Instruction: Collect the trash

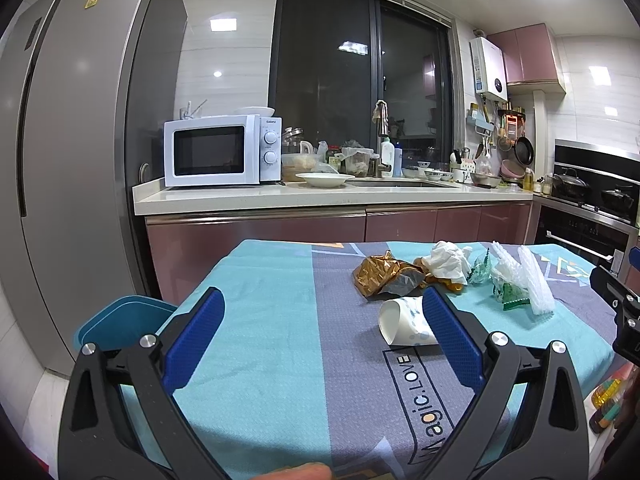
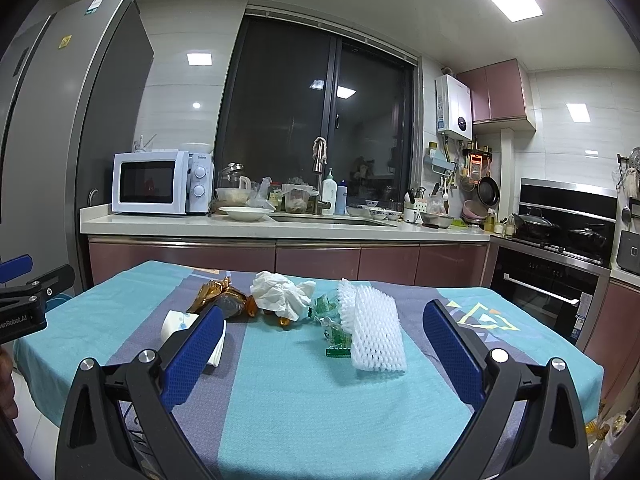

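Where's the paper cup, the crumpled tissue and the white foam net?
paper cup (image 1: 404,322), left wrist view, on its side wall.
crumpled tissue (image 2: 280,294), right wrist view, on its middle.
white foam net (image 2: 374,330), right wrist view, on its mesh face.

Paper cup (image 1: 404,322) partly behind a gripper finger, blue bin (image 1: 120,322) cut by table edge

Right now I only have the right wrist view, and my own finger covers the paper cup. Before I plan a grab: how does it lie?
Observer: The paper cup lies on its side, open mouth facing left.
Operator: Is the left gripper free?
Observer: Yes, the left gripper is wide open, with nothing between its fingers.
Operator: Any bin nearby?
Observer: A blue container, probably the bin, sits low beside the table's left edge.
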Demonstrator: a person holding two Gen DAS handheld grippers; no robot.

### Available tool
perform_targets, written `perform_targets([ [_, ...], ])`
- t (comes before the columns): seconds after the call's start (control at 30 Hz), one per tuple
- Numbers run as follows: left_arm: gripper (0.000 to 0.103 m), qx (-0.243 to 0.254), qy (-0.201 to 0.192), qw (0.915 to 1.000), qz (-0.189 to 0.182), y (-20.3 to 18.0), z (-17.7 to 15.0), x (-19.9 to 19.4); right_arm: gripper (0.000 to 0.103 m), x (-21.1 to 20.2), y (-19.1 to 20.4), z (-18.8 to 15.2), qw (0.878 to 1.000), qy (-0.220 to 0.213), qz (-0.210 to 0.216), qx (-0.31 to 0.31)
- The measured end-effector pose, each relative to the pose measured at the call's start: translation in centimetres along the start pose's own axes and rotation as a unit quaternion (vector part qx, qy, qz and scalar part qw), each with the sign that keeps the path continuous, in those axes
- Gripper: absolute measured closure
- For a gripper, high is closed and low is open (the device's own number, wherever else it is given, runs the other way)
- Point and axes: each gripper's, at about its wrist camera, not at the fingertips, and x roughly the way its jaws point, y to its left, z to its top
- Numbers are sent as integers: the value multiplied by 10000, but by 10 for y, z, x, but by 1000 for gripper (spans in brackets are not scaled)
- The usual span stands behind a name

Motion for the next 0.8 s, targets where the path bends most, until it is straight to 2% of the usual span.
perform_targets([
  [0.8,5,90,-116,9998,-123,-9,14,9,7,14,-8,4,9998,176,-6,78],
])
